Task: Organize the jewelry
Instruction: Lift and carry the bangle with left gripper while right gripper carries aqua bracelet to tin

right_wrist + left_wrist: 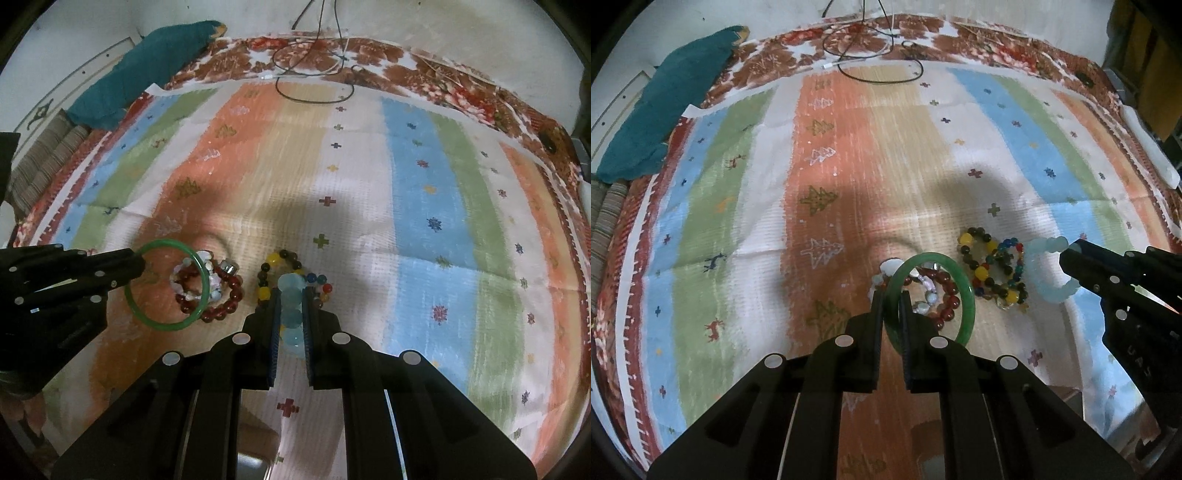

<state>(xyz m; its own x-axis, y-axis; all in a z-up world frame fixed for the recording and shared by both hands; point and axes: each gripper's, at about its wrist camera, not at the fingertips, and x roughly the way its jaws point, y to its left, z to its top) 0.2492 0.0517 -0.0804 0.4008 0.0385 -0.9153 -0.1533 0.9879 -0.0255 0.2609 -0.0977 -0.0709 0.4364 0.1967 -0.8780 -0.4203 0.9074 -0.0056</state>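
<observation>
My left gripper (891, 295) is shut on a green bangle (967, 295), holding it by its left rim above a red bead bracelet (947, 306) and a pale stone bracelet (925, 299). The bangle (168, 321) and left gripper (142, 264) also show in the right wrist view. My right gripper (290, 291) is shut on a light blue bead bracelet (291, 295), seen from the left wrist (1052, 295). A multicolour bead bracelet (991, 271) lies between the two piles; it also shows in the right wrist view (266, 280).
Everything lies on a striped cloth (849, 166) over a red-patterned bed cover. A teal cloth (665, 110) lies at the far left. Black and white cables (879, 59) loop at the far edge. A metal tray edge (255, 467) shows at the bottom.
</observation>
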